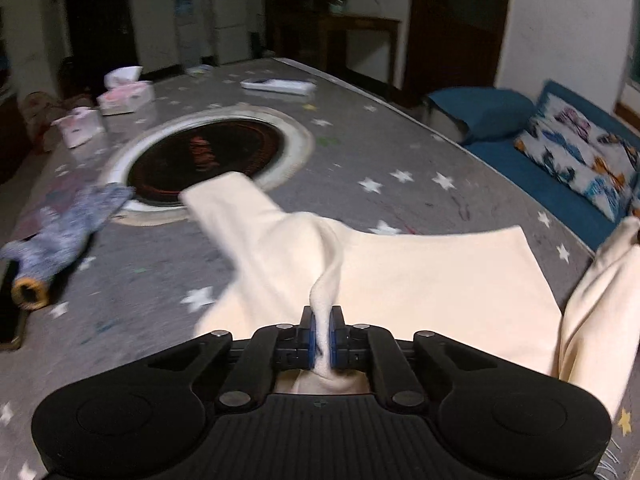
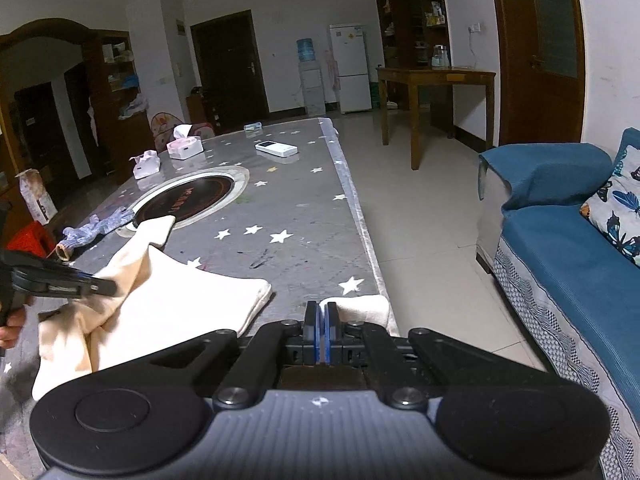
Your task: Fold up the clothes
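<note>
Left wrist view: left tool (image 1: 322,316) angled down, pinching cream garment (image 1: 420,276) fold.

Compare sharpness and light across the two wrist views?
Left wrist: dim, motion-smeared; stars and glove streak, though the left gripper pinching the cloth stays crisp. Right wrist: brighter, sharp to the fridge; fisheye bends the table edge.
</note>
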`<state>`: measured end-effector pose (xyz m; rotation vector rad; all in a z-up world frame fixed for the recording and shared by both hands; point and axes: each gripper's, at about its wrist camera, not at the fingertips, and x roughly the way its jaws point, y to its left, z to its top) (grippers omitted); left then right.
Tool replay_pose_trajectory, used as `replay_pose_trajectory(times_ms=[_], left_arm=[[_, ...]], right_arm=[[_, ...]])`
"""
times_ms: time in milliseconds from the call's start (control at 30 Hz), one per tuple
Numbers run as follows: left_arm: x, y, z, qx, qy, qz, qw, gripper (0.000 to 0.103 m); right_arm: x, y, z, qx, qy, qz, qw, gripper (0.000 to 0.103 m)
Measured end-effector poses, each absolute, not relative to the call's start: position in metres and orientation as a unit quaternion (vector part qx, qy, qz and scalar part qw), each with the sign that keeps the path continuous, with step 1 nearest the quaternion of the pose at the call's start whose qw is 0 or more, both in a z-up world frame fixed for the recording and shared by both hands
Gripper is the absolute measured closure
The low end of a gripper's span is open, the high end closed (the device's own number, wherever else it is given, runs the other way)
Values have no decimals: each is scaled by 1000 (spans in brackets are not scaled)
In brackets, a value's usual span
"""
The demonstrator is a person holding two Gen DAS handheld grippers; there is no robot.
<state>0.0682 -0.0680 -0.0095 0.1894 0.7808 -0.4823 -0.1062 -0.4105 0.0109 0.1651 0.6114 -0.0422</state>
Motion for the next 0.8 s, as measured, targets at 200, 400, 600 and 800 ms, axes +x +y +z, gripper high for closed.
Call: replay_pose_trajectory(times_ms=[200, 400, 600, 800], left_arm=[[30, -9, 18, 43, 354, -181, 916, 97], [-25, 50, 30, 6, 367, -129, 921, 97], [-65, 71, 14, 6, 416, -143, 898, 97], [-71, 75, 12, 23, 425, -147, 893, 55]], right_arm=[[-108, -410, 11, 76, 297, -20, 952, 101], [-112, -408, 14, 68, 294, -18, 953, 101], [-116, -409, 12, 62, 302, -28, 951, 101], [-114, -412, 5, 40, 344, -37, 937, 101]])
